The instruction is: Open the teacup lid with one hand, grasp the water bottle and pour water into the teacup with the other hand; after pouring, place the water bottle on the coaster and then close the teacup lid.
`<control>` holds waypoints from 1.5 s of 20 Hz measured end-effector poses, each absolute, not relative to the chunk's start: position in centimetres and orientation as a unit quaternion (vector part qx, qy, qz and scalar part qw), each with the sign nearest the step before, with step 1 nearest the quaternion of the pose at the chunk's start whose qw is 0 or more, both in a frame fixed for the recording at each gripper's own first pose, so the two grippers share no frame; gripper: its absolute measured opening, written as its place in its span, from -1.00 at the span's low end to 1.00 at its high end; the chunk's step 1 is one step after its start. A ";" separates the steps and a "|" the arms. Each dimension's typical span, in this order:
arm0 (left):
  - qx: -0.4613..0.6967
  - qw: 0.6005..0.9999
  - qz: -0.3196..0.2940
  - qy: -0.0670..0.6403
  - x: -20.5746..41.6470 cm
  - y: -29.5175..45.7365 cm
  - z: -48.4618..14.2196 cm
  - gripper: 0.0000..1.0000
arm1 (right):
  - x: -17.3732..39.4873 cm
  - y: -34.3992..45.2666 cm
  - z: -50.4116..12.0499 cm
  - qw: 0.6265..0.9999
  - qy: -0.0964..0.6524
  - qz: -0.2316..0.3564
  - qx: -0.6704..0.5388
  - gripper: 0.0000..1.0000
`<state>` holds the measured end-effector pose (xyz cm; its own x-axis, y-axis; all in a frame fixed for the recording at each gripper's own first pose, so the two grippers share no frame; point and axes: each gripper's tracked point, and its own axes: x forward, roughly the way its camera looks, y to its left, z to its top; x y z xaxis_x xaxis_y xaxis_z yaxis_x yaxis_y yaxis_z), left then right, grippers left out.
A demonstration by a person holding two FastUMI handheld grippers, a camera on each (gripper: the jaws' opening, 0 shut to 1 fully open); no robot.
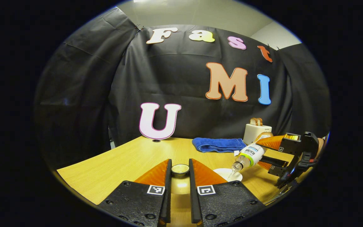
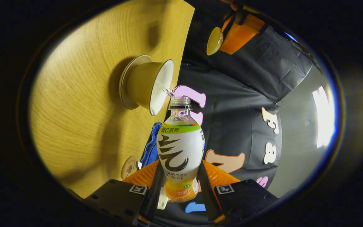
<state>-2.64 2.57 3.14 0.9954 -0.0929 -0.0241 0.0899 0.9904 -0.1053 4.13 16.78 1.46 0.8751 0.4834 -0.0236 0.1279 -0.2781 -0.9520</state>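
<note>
The left gripper (image 1: 180,171) has its two fingers closed on the teacup lid (image 1: 180,169), lifted above the wooden table (image 1: 121,164). To its right, the right gripper (image 2: 178,176) grips the water bottle (image 2: 180,148) by its body and tips it, mouth touching the rim of the teacup (image 2: 149,86), which stands on its saucer (image 2: 127,80). The coaster (image 2: 129,167) lies near a blue towel (image 1: 219,144), a toaster (image 1: 256,131) behind it
</note>
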 end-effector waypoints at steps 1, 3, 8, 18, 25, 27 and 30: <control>-0.053 0.997 -0.046 0.014 -2.7 2.6 3.2 -0.55 | 4.2 16.9 1.5 0.562 -0.195 0.155 -0.788 0.29; -0.054 0.997 -0.047 0.014 -2.7 2.6 3.3 -0.55 | 4.4 16.9 1.6 0.551 -0.198 0.155 -0.796 0.28; -0.059 0.997 -0.047 0.011 -2.8 2.6 3.5 -0.55 | 4.7 17.3 1.8 0.521 -0.209 0.154 -0.813 0.27; -0.058 0.997 -0.047 0.005 -3.0 2.6 3.9 -0.55 | 4.0 17.4 1.3 0.501 -0.213 0.163 -0.823 0.27; -0.058 0.997 -0.050 0.005 -3.1 2.3 4.1 -0.55 | 3.9 16.3 0.2 0.596 -0.154 0.174 -0.769 0.29; -0.057 0.997 -0.051 0.003 -3.2 2.3 4.3 -0.55 | 3.7 15.8 -0.4 0.639 -0.127 0.181 -0.737 0.28; -0.051 0.997 -0.050 0.001 -3.2 2.3 4.5 -0.55 | 3.3 15.5 -1.0 0.694 -0.098 0.186 -0.688 0.28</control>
